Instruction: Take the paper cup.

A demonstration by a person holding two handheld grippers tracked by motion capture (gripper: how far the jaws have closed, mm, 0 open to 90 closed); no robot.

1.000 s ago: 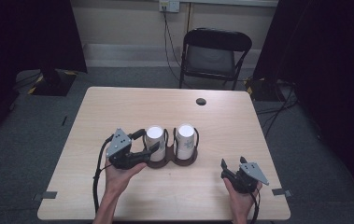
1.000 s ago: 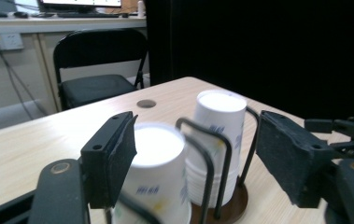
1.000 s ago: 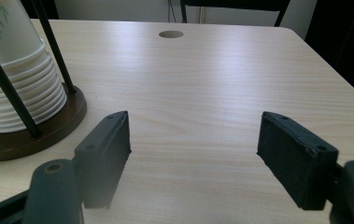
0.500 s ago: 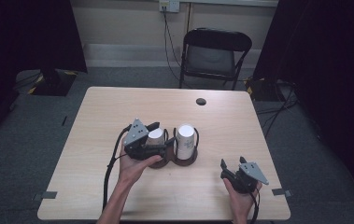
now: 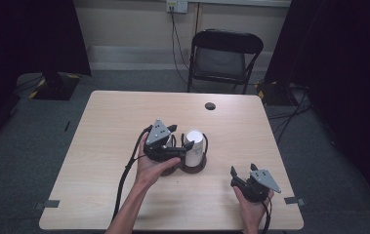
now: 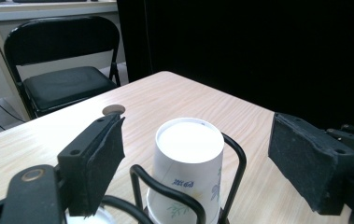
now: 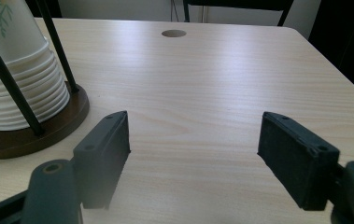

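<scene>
Stack of white paper cups, inverted [image 5: 194, 145]: seated in dark round-based wire holder [image 5: 192, 168], table centre. Left gripper [image 5: 172, 142]: over holder's left stack, jaws apart, nothing held. Right gripper [image 5: 237, 179]: resting near front edge, jaws apart, empty. Light wooden table [image 5: 99, 141]. Handling advice: centre pads over top cup, close gently, lift straight.

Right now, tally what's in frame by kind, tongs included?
Tongs: 2, the left tongs and the right tongs
Paper cup stacks: 1 clearly seen; a second is hidden under the left tongs
Cup holder: 1
Table: 1
Chair: 1
Total: 6
</scene>
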